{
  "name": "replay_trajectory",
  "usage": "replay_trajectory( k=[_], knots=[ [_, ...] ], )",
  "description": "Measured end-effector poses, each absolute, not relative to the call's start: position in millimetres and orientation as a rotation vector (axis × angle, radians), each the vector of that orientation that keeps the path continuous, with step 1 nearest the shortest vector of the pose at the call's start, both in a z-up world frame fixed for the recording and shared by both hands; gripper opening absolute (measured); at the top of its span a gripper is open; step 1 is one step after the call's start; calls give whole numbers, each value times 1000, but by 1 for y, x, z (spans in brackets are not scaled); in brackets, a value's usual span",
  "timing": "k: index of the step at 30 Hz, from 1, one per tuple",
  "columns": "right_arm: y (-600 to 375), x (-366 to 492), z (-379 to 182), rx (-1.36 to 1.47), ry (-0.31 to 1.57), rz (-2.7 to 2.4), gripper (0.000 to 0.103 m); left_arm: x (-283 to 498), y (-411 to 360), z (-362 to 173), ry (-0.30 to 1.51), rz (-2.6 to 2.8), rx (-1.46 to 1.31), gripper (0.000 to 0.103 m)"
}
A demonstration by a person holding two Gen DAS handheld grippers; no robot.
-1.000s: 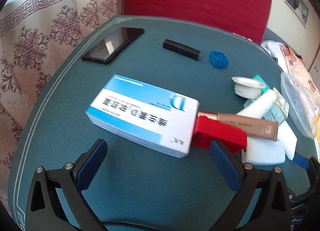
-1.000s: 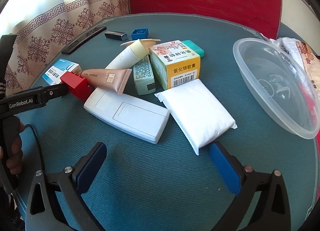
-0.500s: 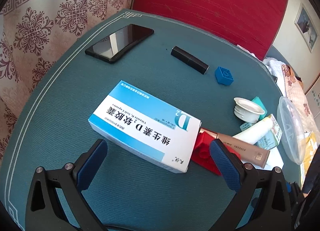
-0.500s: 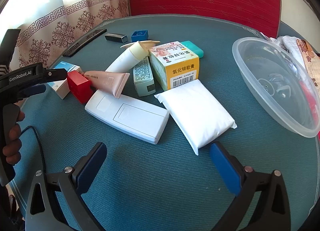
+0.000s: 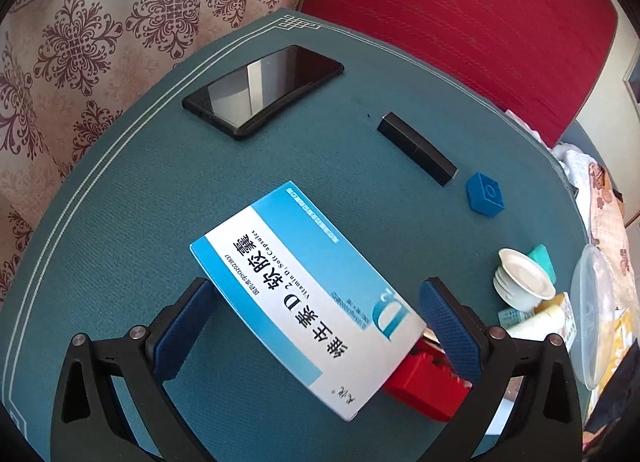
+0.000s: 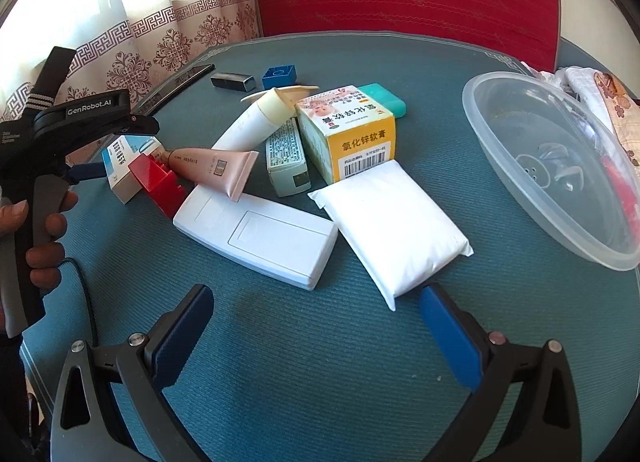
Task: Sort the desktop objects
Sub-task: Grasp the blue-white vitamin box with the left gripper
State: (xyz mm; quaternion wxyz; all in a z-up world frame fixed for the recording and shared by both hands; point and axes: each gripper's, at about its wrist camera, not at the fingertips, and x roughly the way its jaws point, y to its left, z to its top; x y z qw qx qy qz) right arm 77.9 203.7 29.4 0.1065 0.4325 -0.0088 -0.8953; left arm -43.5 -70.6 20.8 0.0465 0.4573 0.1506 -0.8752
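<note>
A round table (image 6: 320, 362) under teal cloth carries a black phone (image 5: 262, 90) and dark case (image 5: 416, 148) at the far left, a white remote (image 6: 256, 236) and white packet (image 6: 390, 222) near centre, a clear bowl (image 6: 520, 198) right.

— Any room around the vitamin box (image 5: 304, 294)?
— Bare counter (image 5: 132, 230) on its left and far side. The red brick (image 5: 424, 386) presses against its right end, with the pink tube (image 6: 212, 168) just behind.

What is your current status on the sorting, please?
Left gripper open, fingers straddling the vitamin D box. Right gripper open, empty. Red block against the box's near end.
</note>
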Motion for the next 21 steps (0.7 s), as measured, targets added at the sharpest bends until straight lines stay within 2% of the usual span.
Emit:
replay_trajectory(
  k=[12,15,21],
  knots=[
    [208,79,29,1271,-26,-2632,103,-68,-42,6,89,-2652,1383,103],
    [208,79,28,1272,-19,-2632,103,-64,-41,6,59,-2688,1345,102],
    [212,80,29,1261,-51,-2624,103,-55,-45,8,44,-2762,1284,83]
  ],
)
